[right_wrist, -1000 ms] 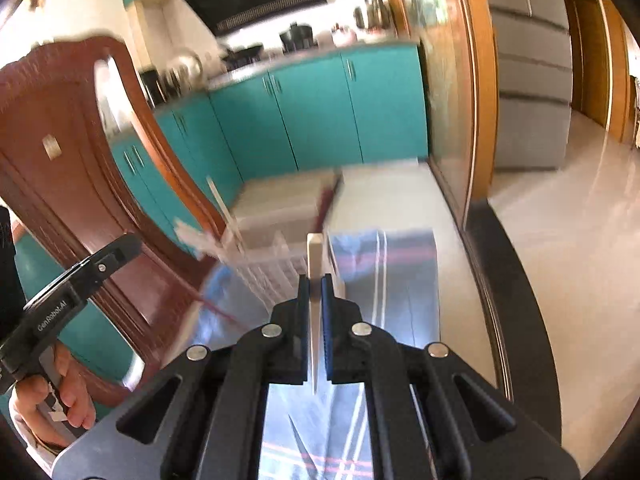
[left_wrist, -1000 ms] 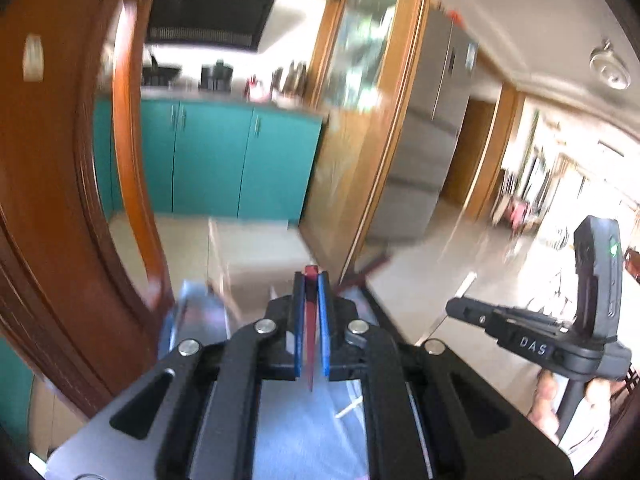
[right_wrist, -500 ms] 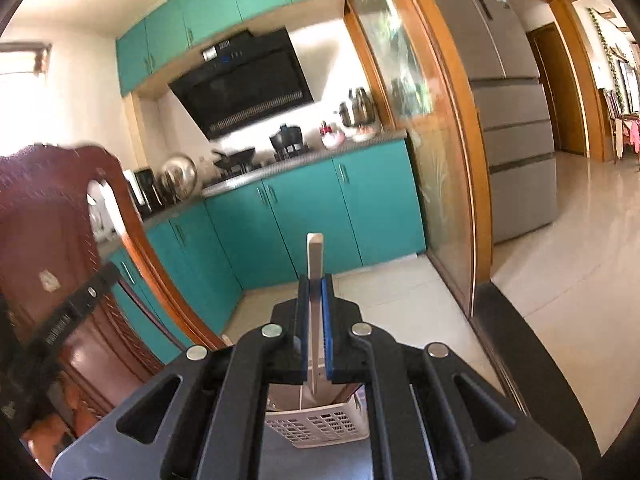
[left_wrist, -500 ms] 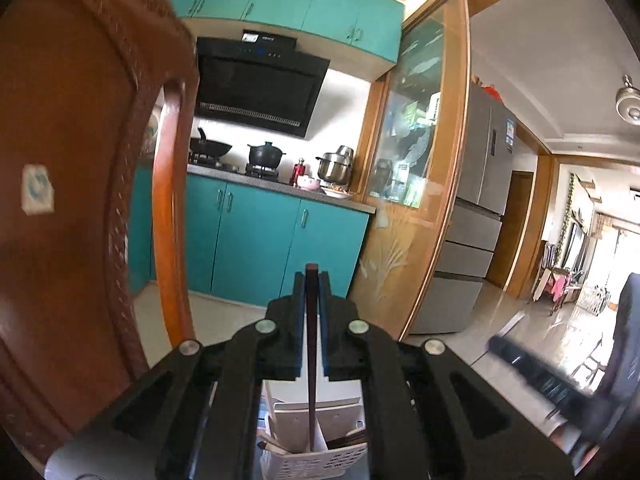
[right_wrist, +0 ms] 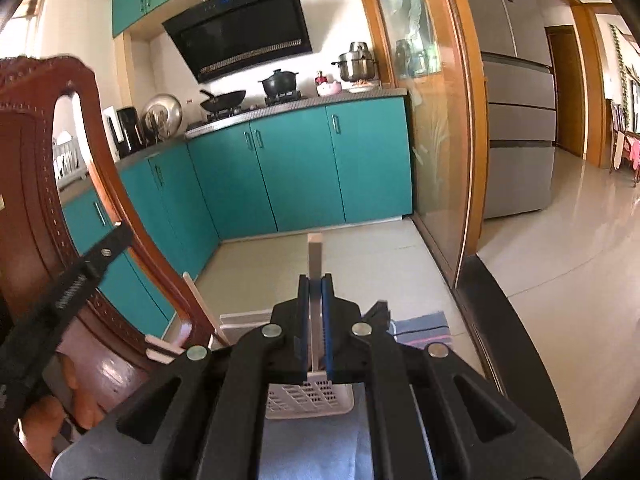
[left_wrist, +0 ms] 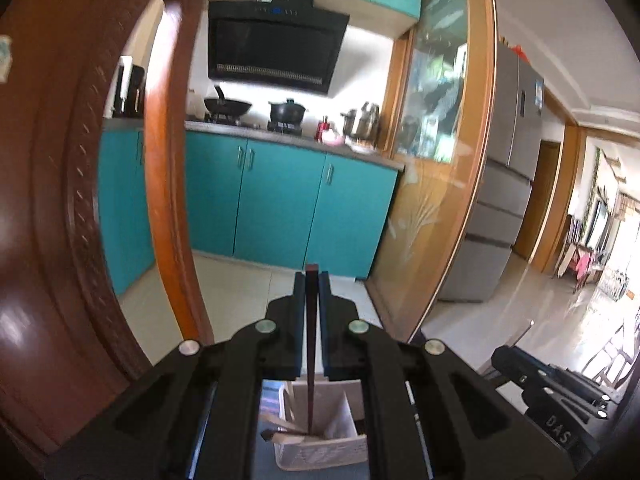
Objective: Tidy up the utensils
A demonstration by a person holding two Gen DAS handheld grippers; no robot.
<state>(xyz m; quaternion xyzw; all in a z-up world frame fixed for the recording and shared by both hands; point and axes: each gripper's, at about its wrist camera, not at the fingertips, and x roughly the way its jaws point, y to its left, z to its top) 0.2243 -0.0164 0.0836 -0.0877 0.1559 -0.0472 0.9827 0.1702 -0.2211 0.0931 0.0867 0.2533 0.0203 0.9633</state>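
Note:
My left gripper is shut on a dark brown chopstick that stands upright between the blue pads. Its lower end hangs inside a white perforated basket just below, where other utensils lean. My right gripper is shut on a pale flat stick, also upright. Its lower part runs down behind the jaws, over the same basket. Pale wooden sticks poke out of the basket on the left.
A carved wooden chair back stands close on the left, and is also the chair back beside the basket. A blue striped cloth lies under the basket. Teal cabinets, a glass sliding door and a fridge are beyond.
Both views have swung up from the cloth-covered table to the kitchen. The basket, earlier ahead of the fingers, now sits right beneath them. Both sticks stay clamped.

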